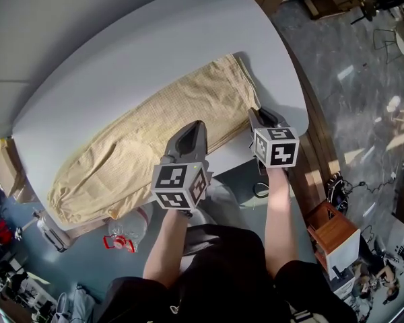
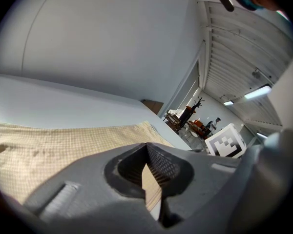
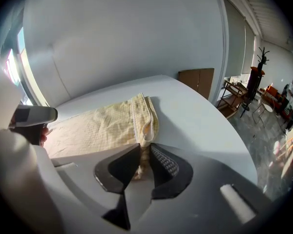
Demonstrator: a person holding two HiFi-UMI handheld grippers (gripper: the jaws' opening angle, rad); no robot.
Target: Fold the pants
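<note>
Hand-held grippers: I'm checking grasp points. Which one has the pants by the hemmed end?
The right hand-held gripper: its jaws pinch the pants at the banded end's near corner. The left hand-held gripper sits about mid-length.

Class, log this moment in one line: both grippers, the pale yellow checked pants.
left gripper: shut on pale yellow checked pants | right gripper: shut on pants' end | pants: flat on white table

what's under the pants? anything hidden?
The white table: the pants lie flat on it. Fabric covers whatever is directly beneath, so that can't be checked. Fingers of the left gripper and right gripper pinch the near edge.
</note>
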